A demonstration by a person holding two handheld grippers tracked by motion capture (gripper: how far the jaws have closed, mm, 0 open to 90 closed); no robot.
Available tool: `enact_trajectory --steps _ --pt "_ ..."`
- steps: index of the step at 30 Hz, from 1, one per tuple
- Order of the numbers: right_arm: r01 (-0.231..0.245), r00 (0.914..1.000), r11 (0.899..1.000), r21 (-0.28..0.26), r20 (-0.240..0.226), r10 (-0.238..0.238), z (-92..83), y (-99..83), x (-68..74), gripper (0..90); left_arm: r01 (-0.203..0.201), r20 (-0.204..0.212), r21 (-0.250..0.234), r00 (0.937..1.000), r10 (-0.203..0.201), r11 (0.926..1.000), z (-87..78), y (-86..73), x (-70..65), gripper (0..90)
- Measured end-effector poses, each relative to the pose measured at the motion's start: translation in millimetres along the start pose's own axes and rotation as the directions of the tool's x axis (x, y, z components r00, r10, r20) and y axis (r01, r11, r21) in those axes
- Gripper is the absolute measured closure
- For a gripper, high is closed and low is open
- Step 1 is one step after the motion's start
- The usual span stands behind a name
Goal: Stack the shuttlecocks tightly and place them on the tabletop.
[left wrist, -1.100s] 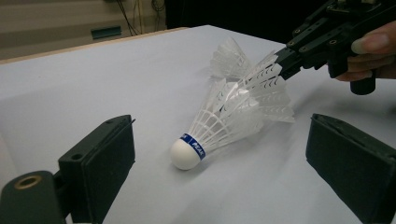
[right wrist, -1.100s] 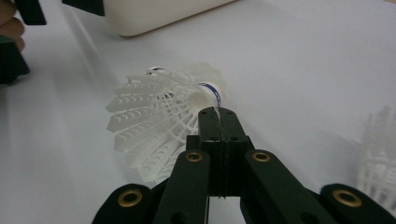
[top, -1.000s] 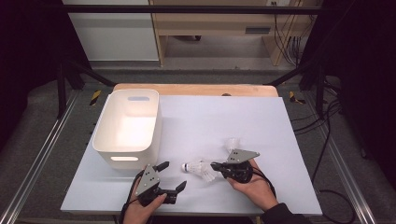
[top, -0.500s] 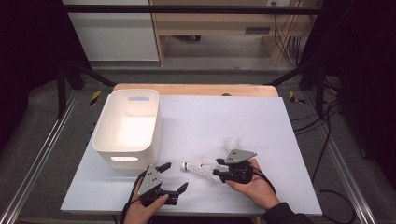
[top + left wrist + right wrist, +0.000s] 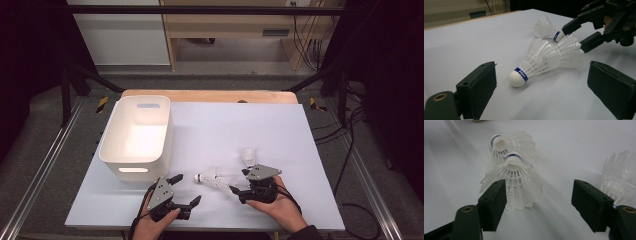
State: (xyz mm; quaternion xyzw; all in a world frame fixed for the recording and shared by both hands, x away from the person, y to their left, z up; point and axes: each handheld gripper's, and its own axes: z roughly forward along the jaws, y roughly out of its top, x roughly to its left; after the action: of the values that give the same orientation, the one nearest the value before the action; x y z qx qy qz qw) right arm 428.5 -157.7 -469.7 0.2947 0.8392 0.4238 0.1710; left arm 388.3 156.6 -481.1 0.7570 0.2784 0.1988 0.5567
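1. A person sits at a white table with a two-jaw gripper in each hand, both at the near edge, roughly at 6 o'clock in the high view

2. Three white plastic shuttlecocks with blue bands lie on the table; two of them rest together, the nearer shuttlecock overlapping the second shuttlecock, apparently nested or stacked, though I cannot tell how deep

3. The third shuttlecock lies apart, at about 1 o'clock from the pair in the high view

4. The right gripper has just been opening its jaws; they now stand spread, with the skirt of the second shuttlecock beside its left pad and no squeeze on it, so this looks like a release after setting the pair down

5. The left gripper sits at about 8 o'clock from the pair, jaws spread wide and holding nothing; its own view looks straight at the round cork of the nearer shuttlecock, which suggests it is lined up to take that one next

6. One white plastic bin stands at about 10 o'clock from the grippers, with nothing visible inside, likely the place where the shuttlecocks will go

7. Count: three shuttlecocks, one bin, two grippers
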Motion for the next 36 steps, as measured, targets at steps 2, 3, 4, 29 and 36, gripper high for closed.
enact_trajectory --steps 2,3,4,29,36 --pt "-0.016 0.9998 1.0 -0.004 0.008 0.016 -5.9 -2.2 3.0 22.4 0.0 -0.005 -0.002 1.0 0.0 1.0 0.1 -0.1 0.0 8.5" --pt "-0.026 0.9996 1.0 -0.004 0.011 0.026 -9.0 -2.9 4.9 19.5 0.001 -0.007 -0.005 1.0 -0.001 1.0 0.0 0.0 0.0 8.5" --pt "-0.033 0.9994 0.999 -0.007 0.009 0.034 -11.8 -3.5 7.3 18.0 0.001 -0.008 -0.009 1.0 -0.001 1.0 -0.1 0.0 -0.1 8.4" --pt "0.006 0.9984 0.996 0.087 -0.056 -0.001 13.8 14.5 42.1 74.4 0.008 -0.021 -0.031 0.9997 -0.009 0.9995 -2.7 1.4 -1.0 7.5" --pt "-0.006 0.995 0.998 0.067 -0.1 0.012 12.2 13.3 29.0 89.7 0.01 -0.024 -0.027 0.9997 -0.01 0.9996 -2.7 1.5 -1.4 7.6"
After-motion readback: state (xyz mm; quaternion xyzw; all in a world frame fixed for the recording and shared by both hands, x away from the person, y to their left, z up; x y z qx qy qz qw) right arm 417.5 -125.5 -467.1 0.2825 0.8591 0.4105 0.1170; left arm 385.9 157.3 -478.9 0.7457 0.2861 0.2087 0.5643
